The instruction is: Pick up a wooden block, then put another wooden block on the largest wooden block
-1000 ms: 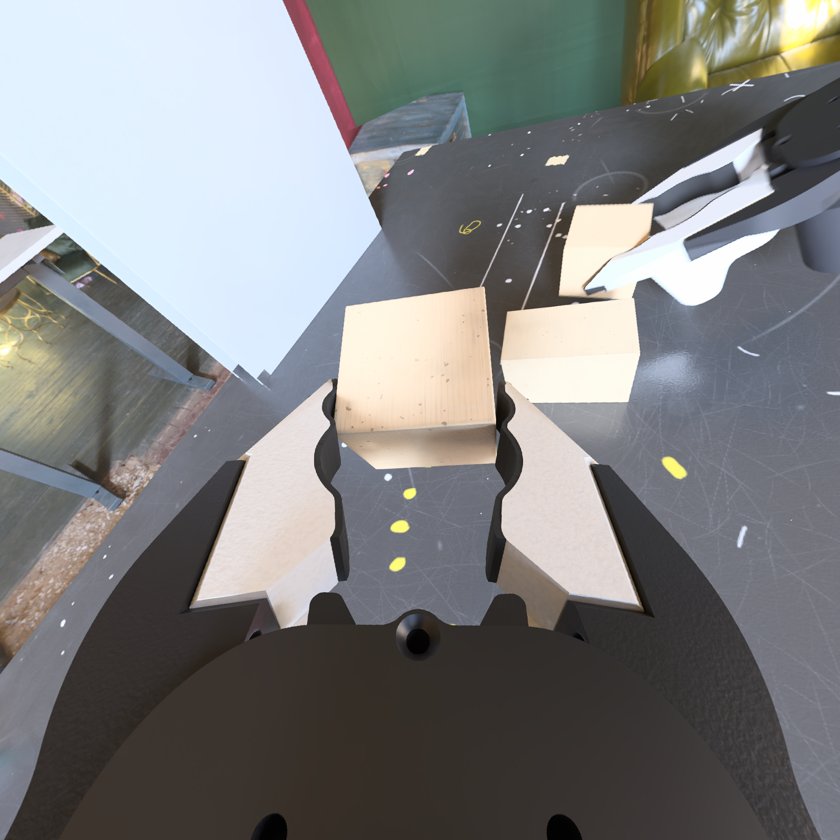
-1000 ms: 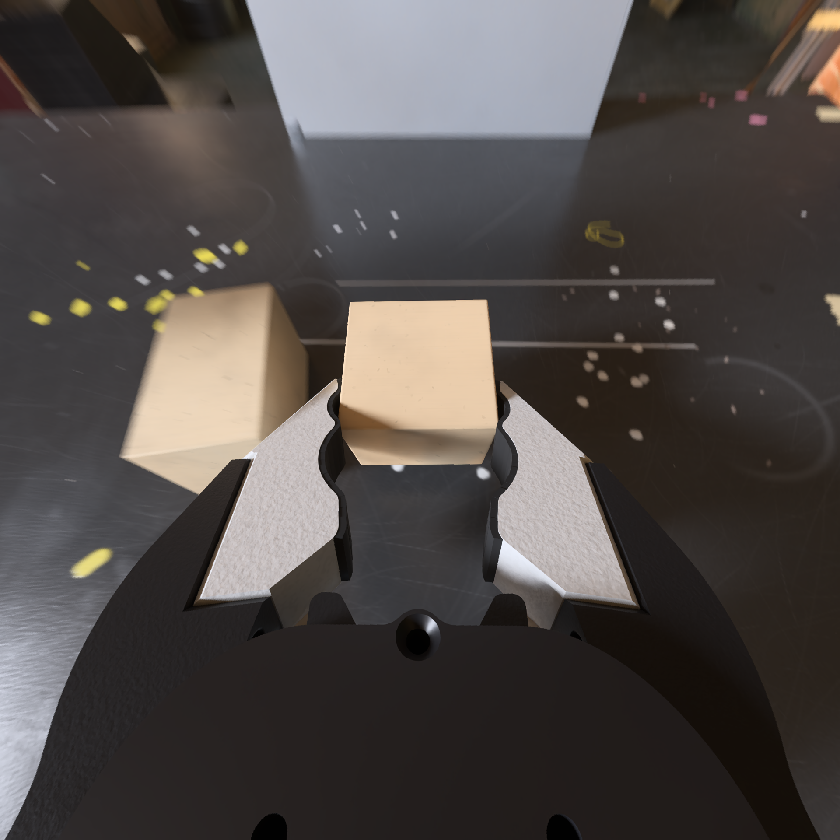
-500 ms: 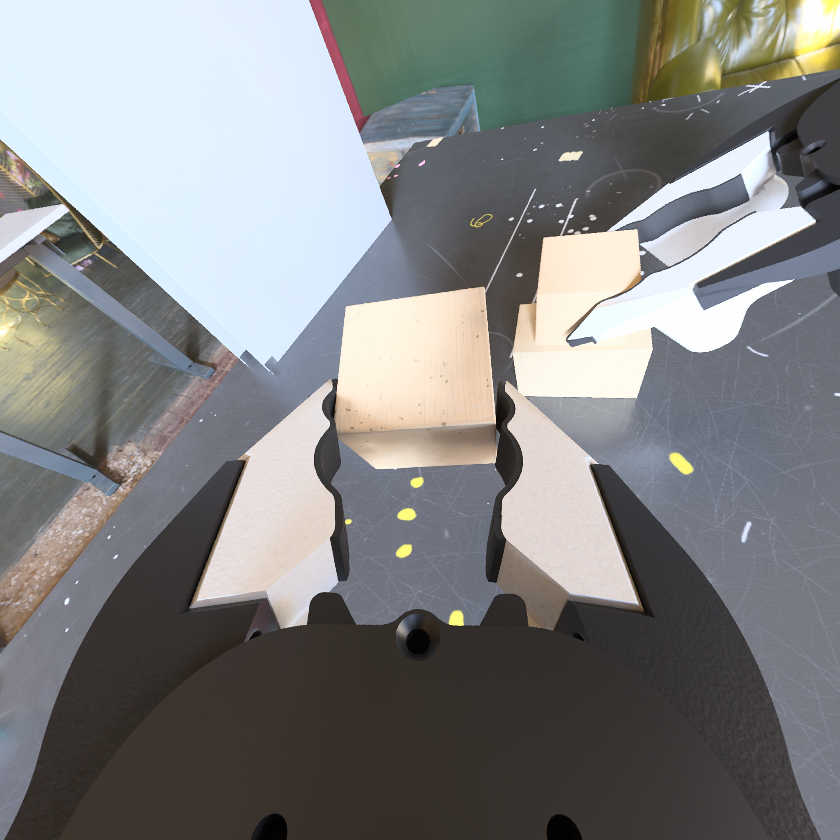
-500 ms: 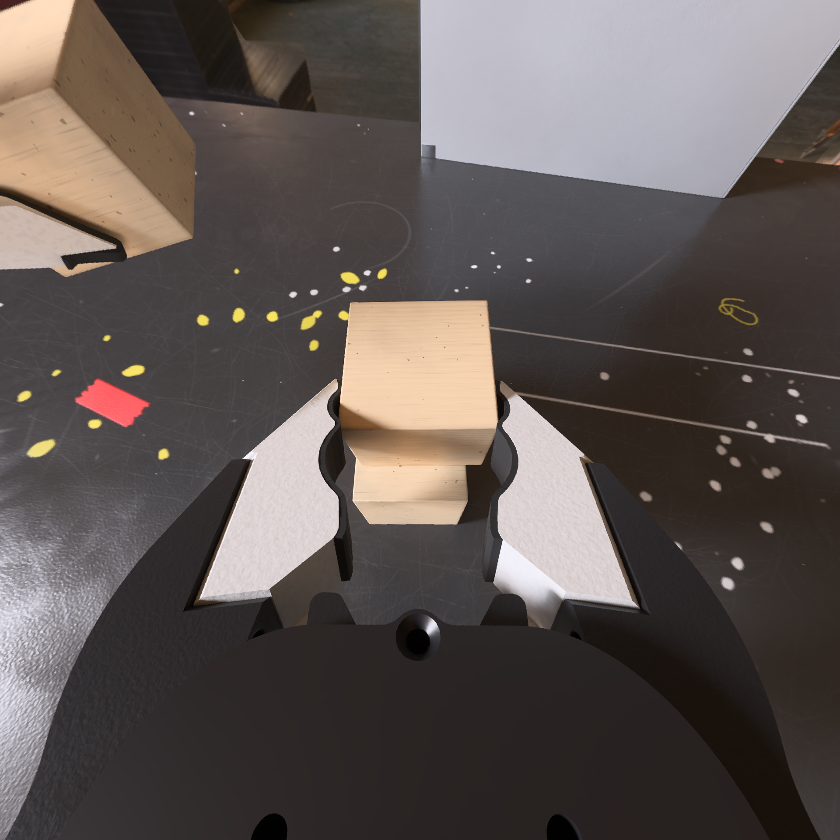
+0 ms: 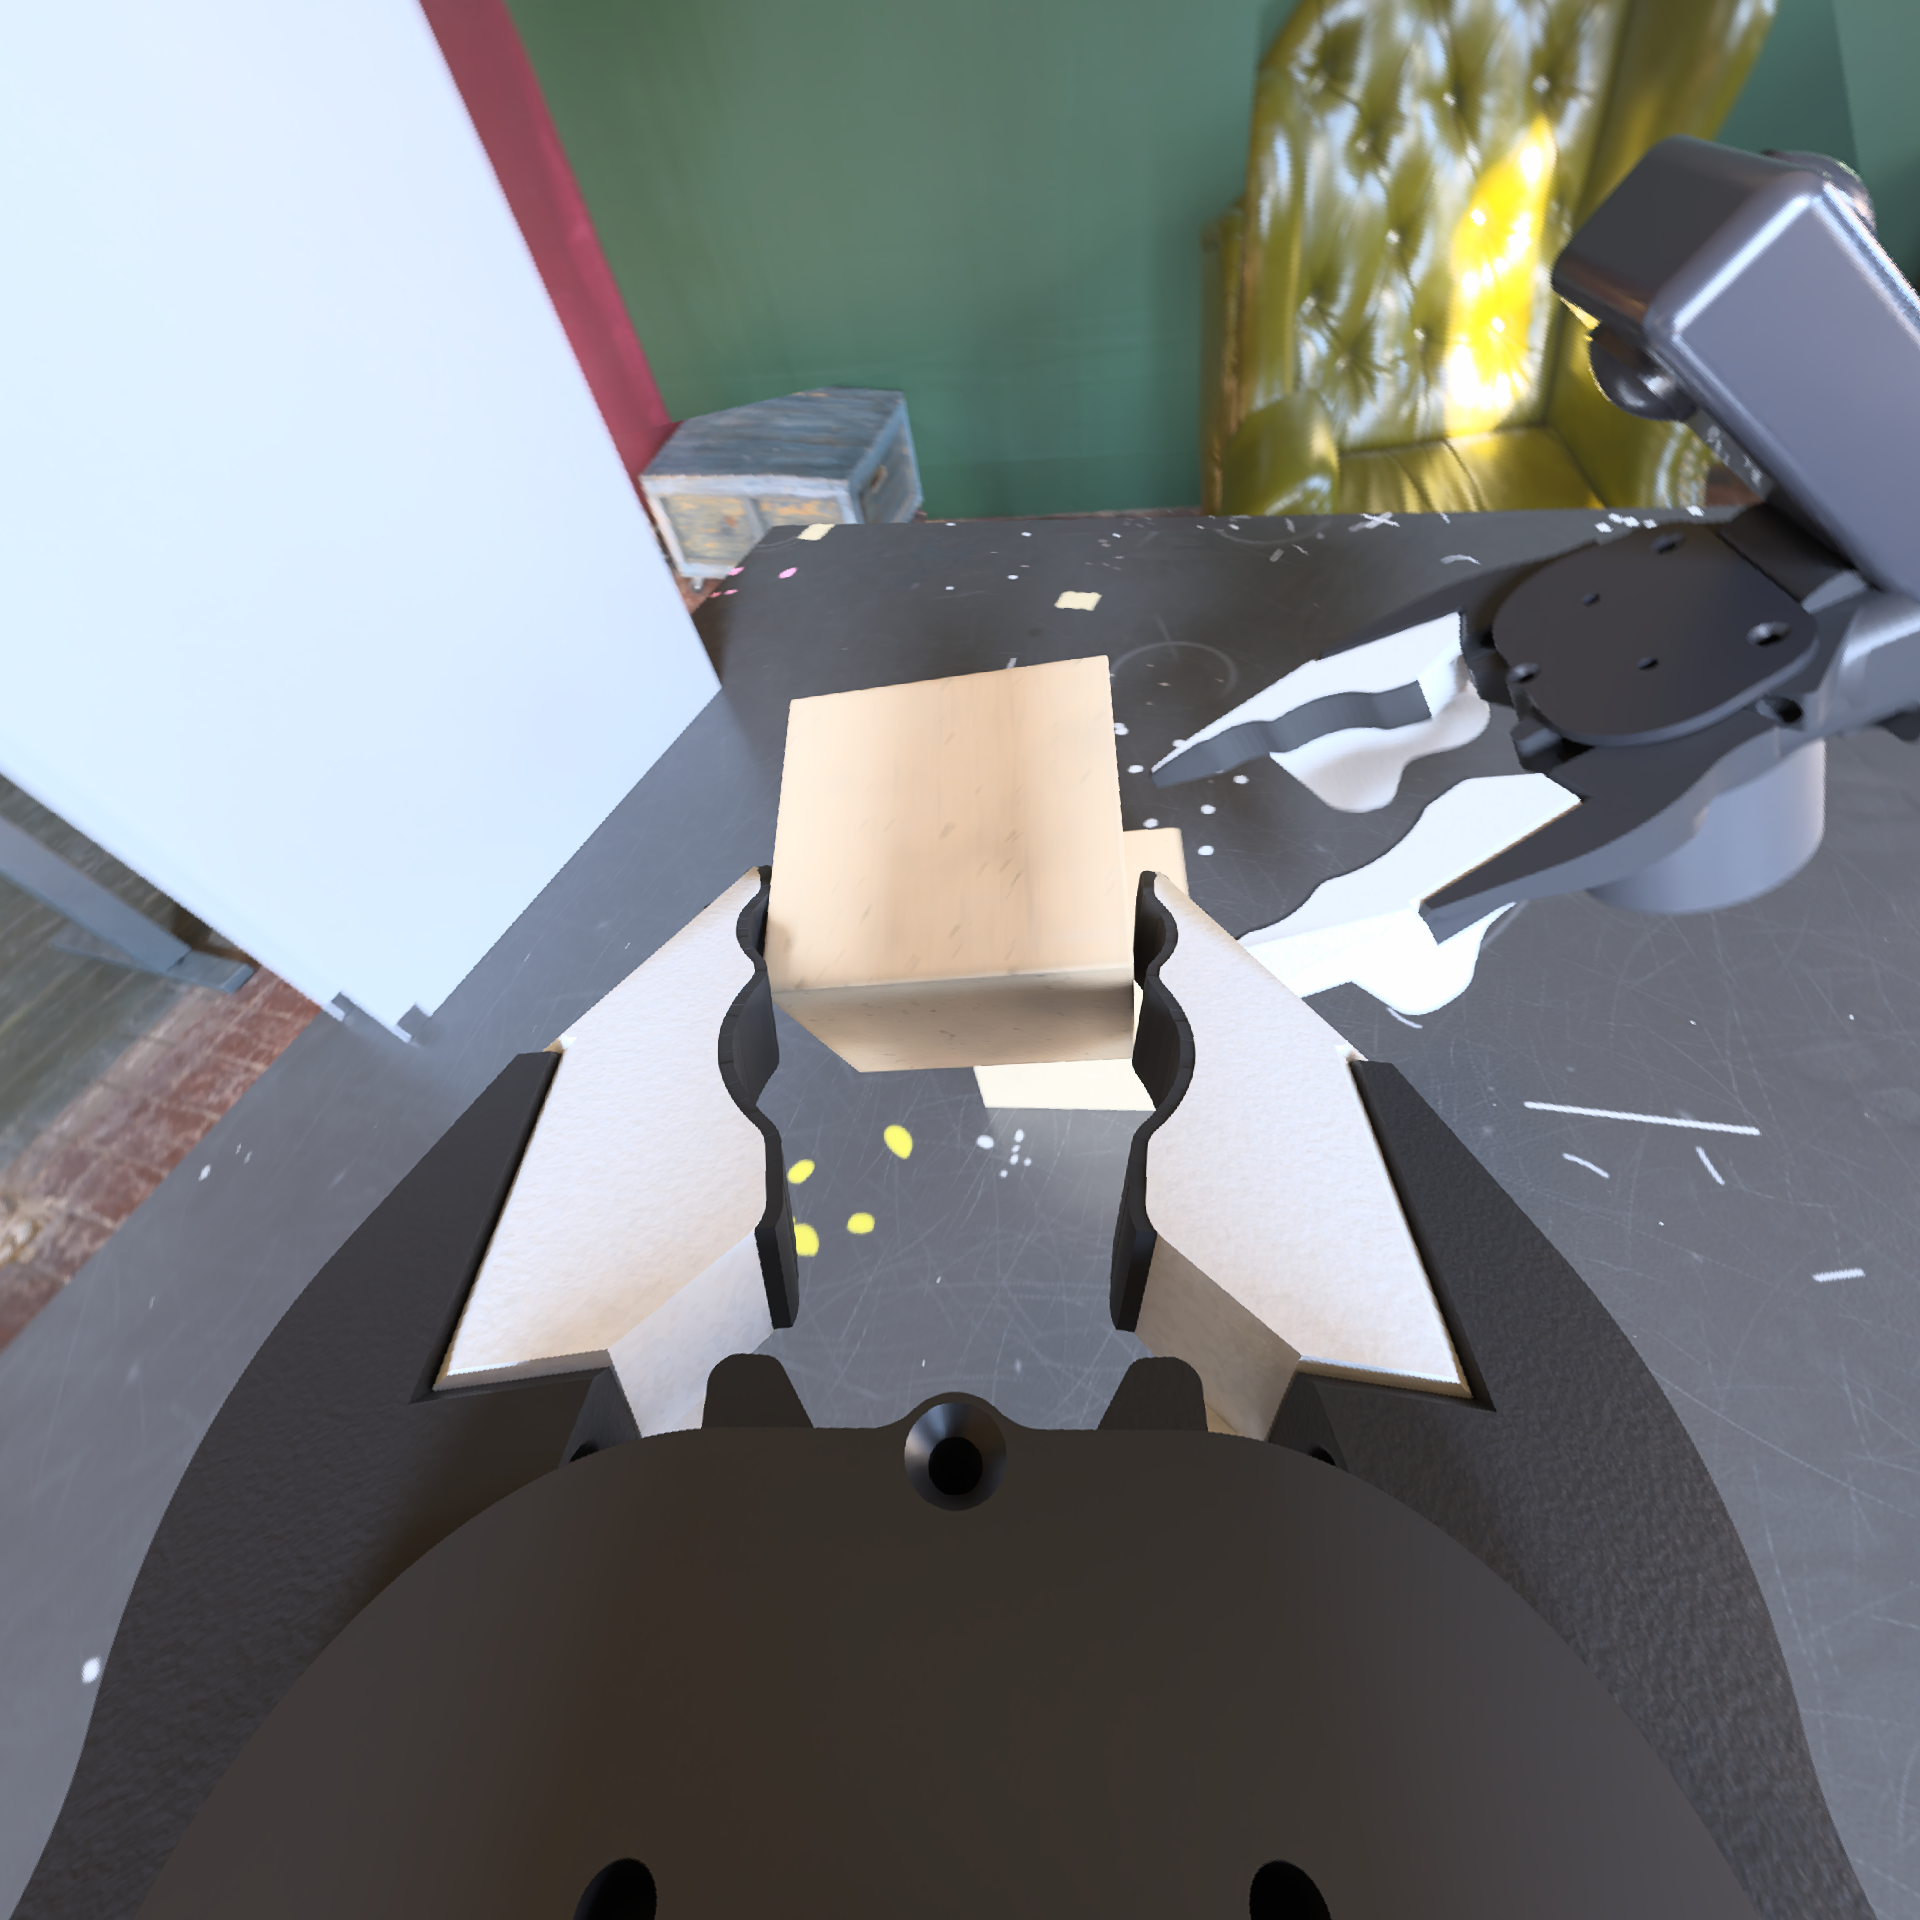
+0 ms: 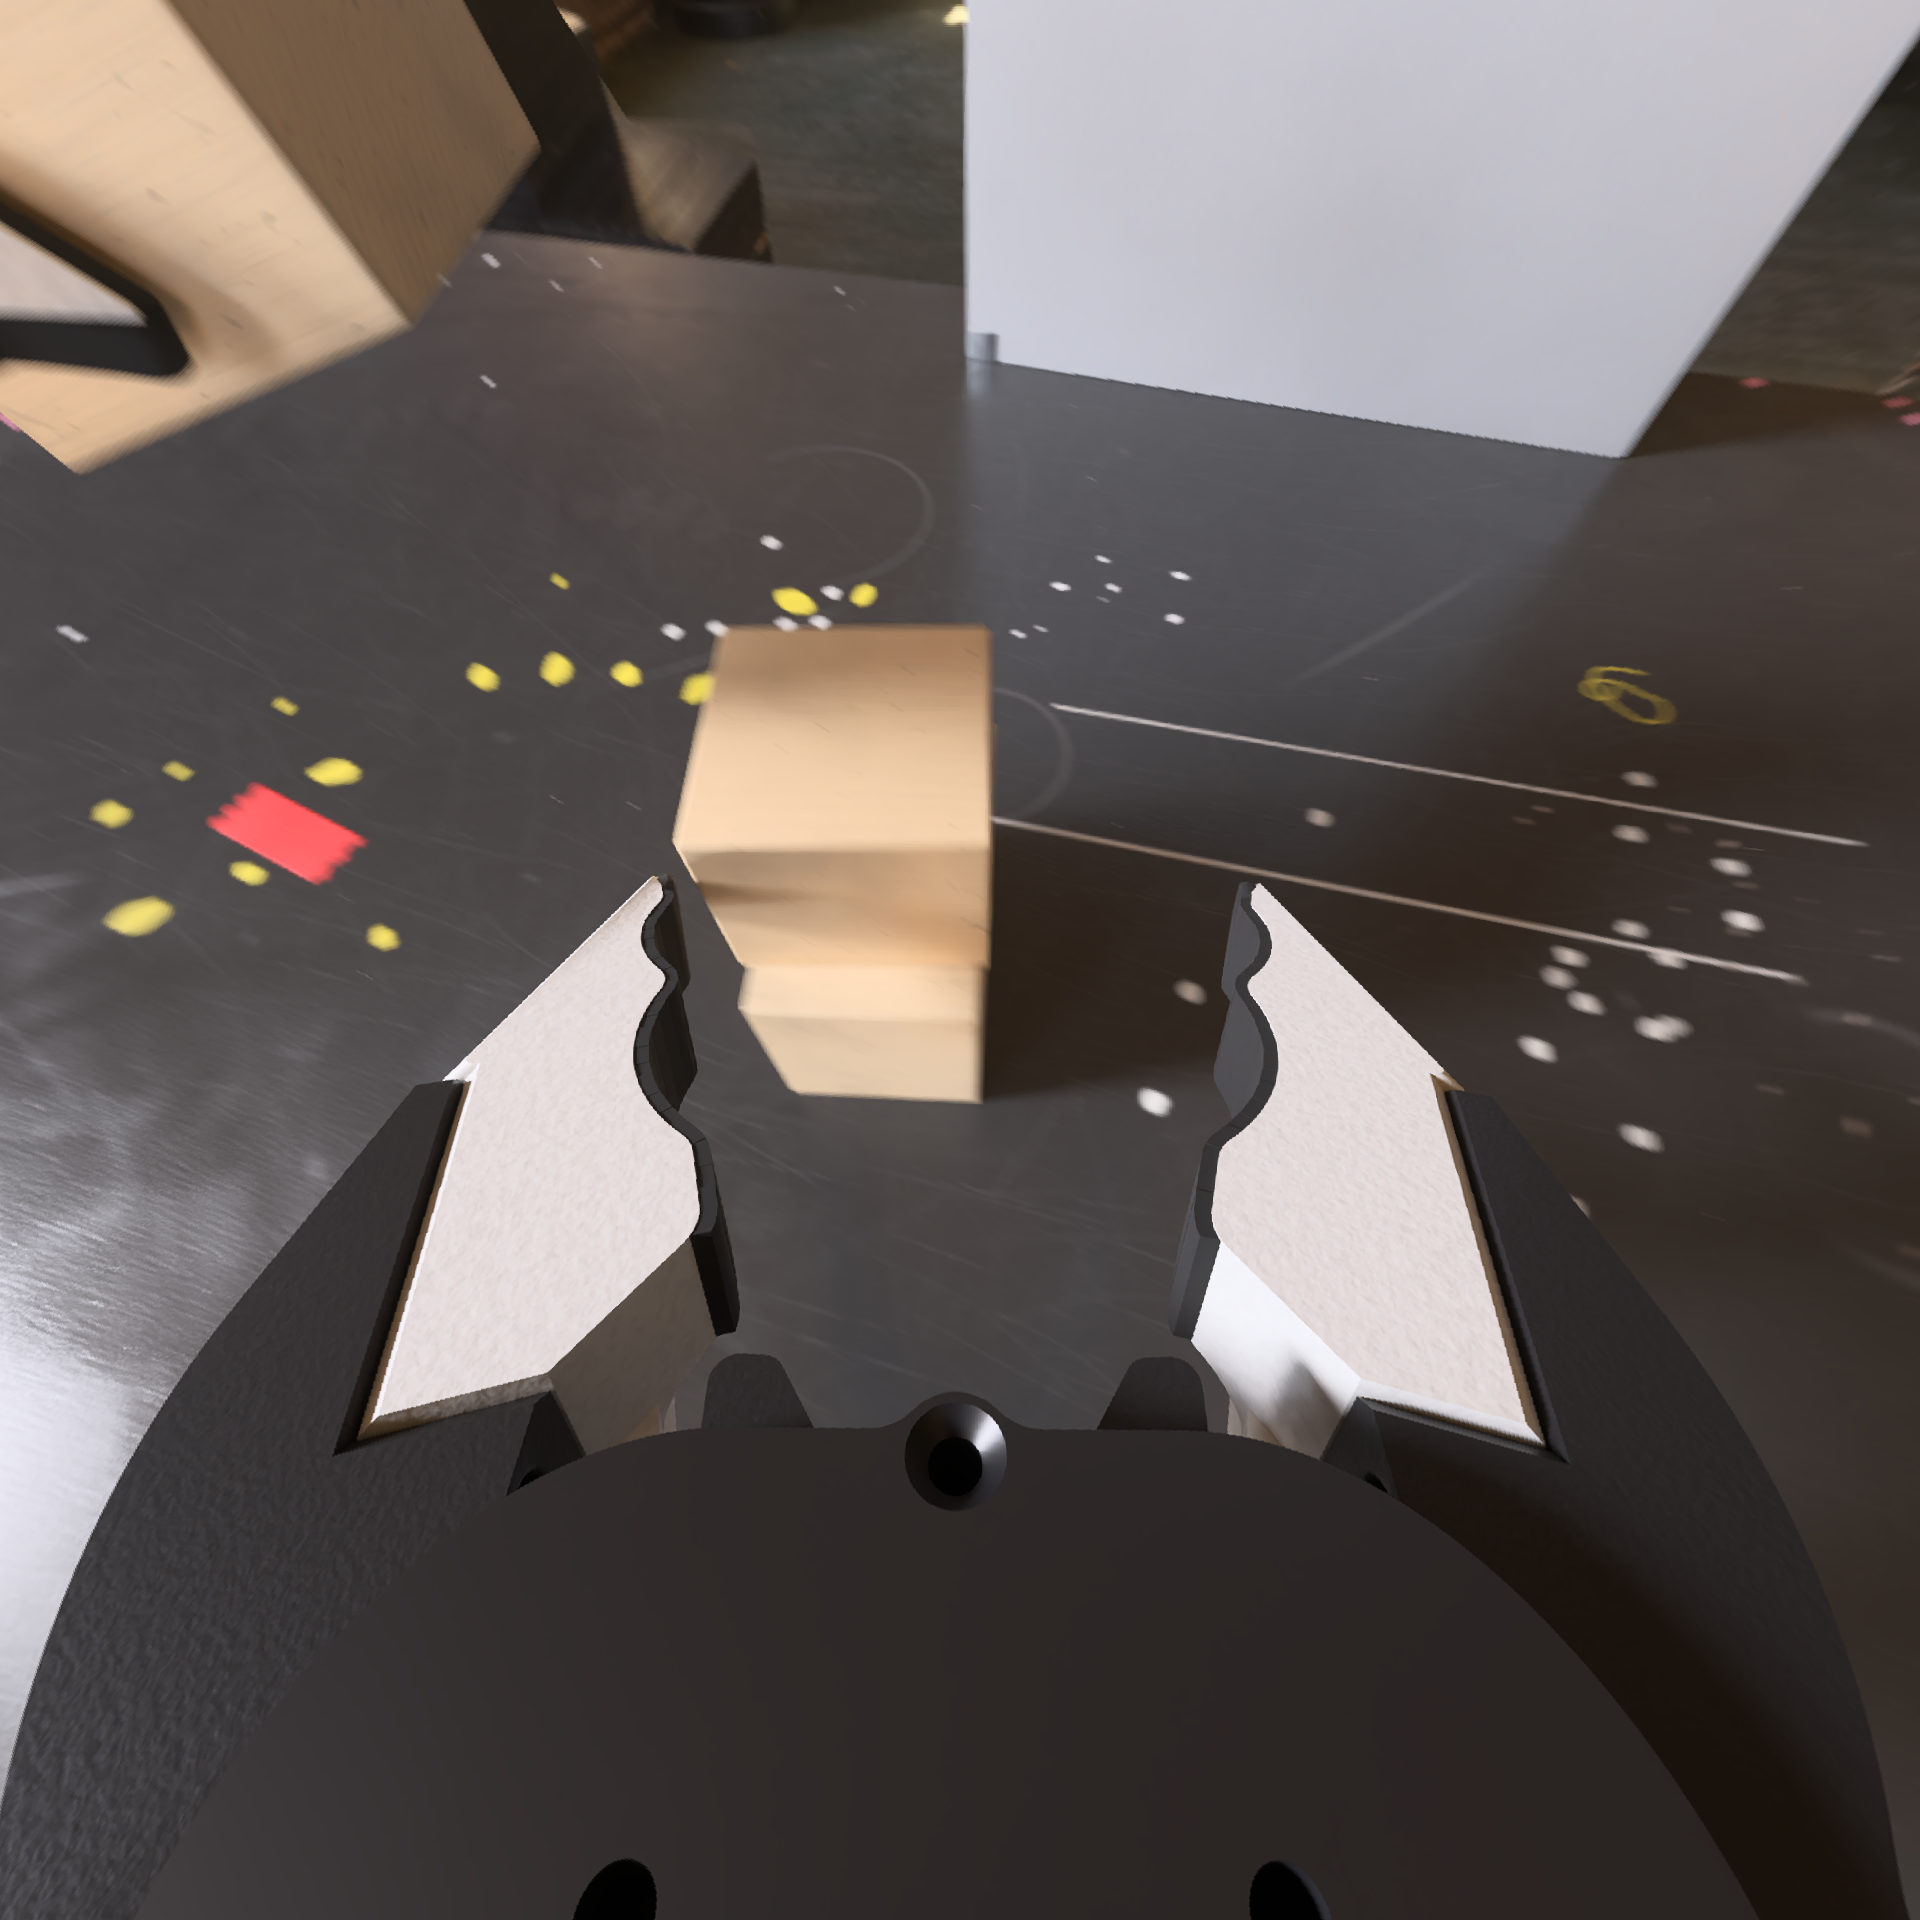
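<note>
My left gripper [image 5: 951, 914] is shut on a pale wooden block [image 5: 951, 831] and holds it above the dark table [image 5: 1558, 1351]. That block also shows at the upper left of the right wrist view [image 6: 239, 187]. Two more blocks are stacked on the table: a smaller block [image 6: 842, 748] rests on a lower block [image 6: 873, 1029]. In the left wrist view the stack [image 5: 1060, 1086] is mostly hidden behind the held block. My right gripper [image 6: 956, 894] is open and empty, just short of the stack. It also shows at the right of the left wrist view [image 5: 1294, 844].
A tall white panel [image 6: 1403, 208] stands on the table's far side, and it is at the left of the left wrist view [image 5: 260, 468]. A yellow-green armchair [image 5: 1455, 260] and a small cabinet [image 5: 790, 478] stand beyond the table. A red patch [image 6: 286, 831] marks the tabletop.
My right gripper set its block on the lower block, opened and pulled back. My left gripper moved right with its block, which now covers most of the stack.
</note>
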Available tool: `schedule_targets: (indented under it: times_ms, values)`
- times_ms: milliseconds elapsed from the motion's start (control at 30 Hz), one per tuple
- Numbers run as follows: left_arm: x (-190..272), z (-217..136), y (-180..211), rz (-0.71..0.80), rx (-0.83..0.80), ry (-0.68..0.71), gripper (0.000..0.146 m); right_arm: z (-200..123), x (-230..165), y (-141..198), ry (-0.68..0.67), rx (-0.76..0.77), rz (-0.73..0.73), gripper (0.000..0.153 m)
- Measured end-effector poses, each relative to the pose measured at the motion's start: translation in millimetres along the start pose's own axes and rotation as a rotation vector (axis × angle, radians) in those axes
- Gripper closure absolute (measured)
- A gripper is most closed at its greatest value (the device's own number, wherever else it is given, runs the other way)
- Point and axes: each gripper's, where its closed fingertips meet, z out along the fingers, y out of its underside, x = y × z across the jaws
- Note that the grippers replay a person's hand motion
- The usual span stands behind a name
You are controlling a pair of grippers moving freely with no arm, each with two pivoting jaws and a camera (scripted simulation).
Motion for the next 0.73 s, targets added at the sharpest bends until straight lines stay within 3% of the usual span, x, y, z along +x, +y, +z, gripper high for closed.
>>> schedule_targets:
  times_ms: [167,500,733]
  values:
    - [21,34,1,0.124,-0.104,0.092,0.077,-11,43,18,0.045,-0.031,-0.149,0.044]
    - [25,77,22,0.204,-0.238,0.109,0.077,-15,65,31,0.101,-0.09,-0.072,0.045]
    - [22,80,19,0.148,-0.209,0.12,0.077,-11,65,36,0.086,-0.12,-0.064,0.059]
